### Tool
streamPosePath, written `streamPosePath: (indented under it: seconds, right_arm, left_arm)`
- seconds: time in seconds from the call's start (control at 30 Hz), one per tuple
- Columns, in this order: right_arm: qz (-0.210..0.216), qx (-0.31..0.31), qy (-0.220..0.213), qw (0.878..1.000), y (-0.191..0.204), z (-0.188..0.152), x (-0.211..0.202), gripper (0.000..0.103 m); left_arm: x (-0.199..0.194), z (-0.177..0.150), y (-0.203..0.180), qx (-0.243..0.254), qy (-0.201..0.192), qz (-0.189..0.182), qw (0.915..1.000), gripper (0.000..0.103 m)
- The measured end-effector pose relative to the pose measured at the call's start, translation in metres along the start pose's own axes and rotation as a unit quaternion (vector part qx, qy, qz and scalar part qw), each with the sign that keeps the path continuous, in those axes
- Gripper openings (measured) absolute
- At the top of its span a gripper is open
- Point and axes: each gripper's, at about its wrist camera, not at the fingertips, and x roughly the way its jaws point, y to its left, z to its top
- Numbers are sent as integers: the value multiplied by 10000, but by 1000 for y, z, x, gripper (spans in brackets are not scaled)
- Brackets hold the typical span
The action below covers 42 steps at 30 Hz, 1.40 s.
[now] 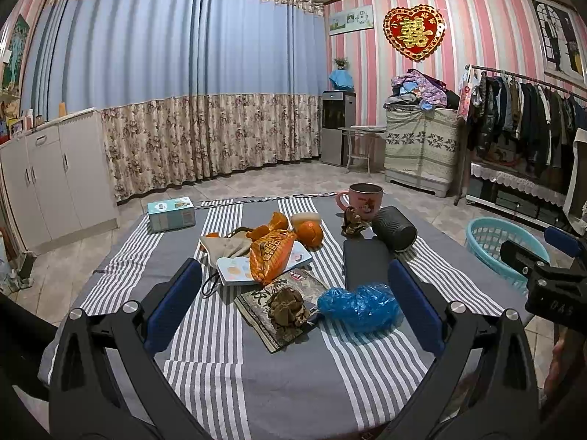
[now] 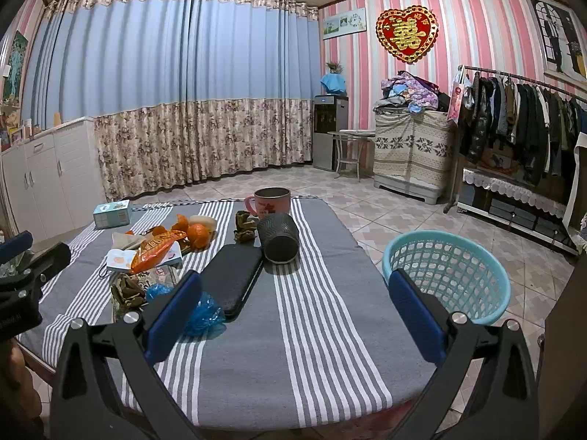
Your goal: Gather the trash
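Trash lies on the striped tablecloth (image 1: pixel 227 333): a crumpled blue plastic bag (image 1: pixel 361 306), a brown crumpled wad (image 1: pixel 288 308) on a flat snack packet (image 1: pixel 271 315), an orange snack wrapper (image 1: pixel 269 256), orange peels (image 1: pixel 279 222) and another brown wad (image 1: pixel 352 222). My left gripper (image 1: pixel 293 304) is open above the near trash, holding nothing. My right gripper (image 2: pixel 293 311) is open and empty over the table's right side, with the blue bag (image 2: pixel 205 315) by its left finger. A light blue basket (image 2: pixel 447 275) stands on the floor right of the table.
On the table also stand a pink mug (image 1: pixel 361 200), a black ribbed cylinder on its side (image 1: pixel 394 227), a black flat case (image 1: pixel 365 260), a tissue box (image 1: pixel 171 214), a booklet and a face mask (image 1: pixel 223 249). White cabinets stand left, a clothes rack right.
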Motion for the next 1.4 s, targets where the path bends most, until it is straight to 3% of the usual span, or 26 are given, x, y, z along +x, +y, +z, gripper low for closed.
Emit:
streamPosePath:
  seconds: [1.4]
  right_arm:
    - [-60,-31,-29,10000,-6,1,-1,99]
  left_arm:
    - [-2,0,-2,23,-19,7,10000,98]
